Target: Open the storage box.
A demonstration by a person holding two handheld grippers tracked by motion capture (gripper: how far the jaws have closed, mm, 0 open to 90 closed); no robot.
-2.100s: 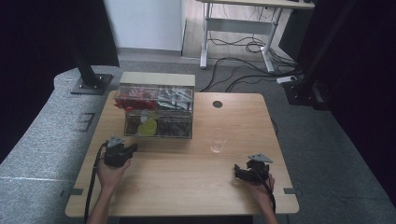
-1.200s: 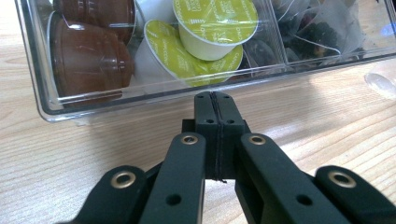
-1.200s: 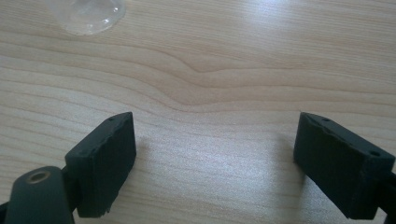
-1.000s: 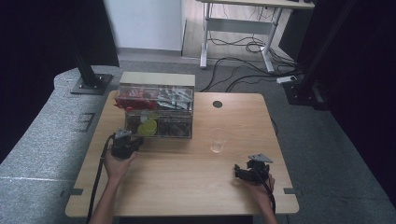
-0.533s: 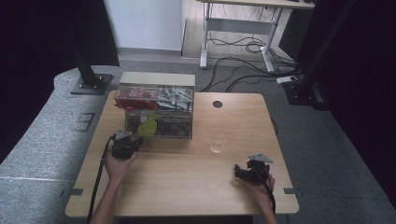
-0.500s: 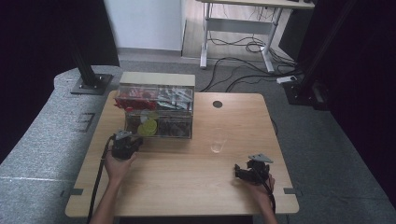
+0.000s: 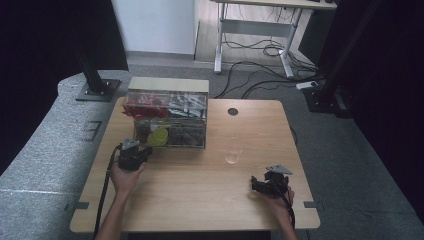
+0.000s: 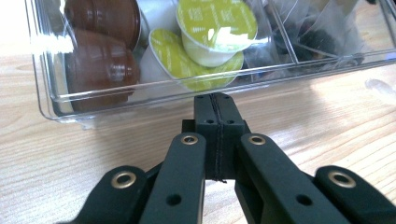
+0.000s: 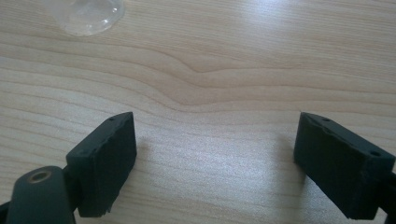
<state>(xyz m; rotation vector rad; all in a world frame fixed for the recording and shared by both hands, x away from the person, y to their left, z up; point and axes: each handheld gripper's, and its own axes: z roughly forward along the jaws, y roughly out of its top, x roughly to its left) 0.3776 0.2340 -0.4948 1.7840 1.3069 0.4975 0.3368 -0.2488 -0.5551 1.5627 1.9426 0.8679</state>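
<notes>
A clear plastic organiser box [image 7: 167,120] stands at the back left of the wooden table [image 7: 200,195]. Its front row holds brown capsules [image 8: 100,65], green-lidded capsules [image 8: 217,28] and clear sachets [image 8: 322,32]. My left gripper [image 7: 145,151] lies on the table at the box's front left corner. In the left gripper view the left gripper [image 8: 215,99] is shut and empty, its tips just short of the box wall [image 8: 140,100]. My right gripper [image 7: 255,184] rests near the front right edge. In its own view the right gripper [image 9: 212,158] stands wide open over bare wood.
A small clear cup [image 7: 233,150] stands on the table between the box and my right gripper; the same cup [image 9: 86,14] shows at the top left of the right gripper view. A round cable hole [image 7: 233,111] sits near the back edge. Black stands and a desk lie beyond.
About two seconds ago my left gripper sat a little nearer the person; it has moved up to the box front and stayed there since. The right gripper has not moved.
</notes>
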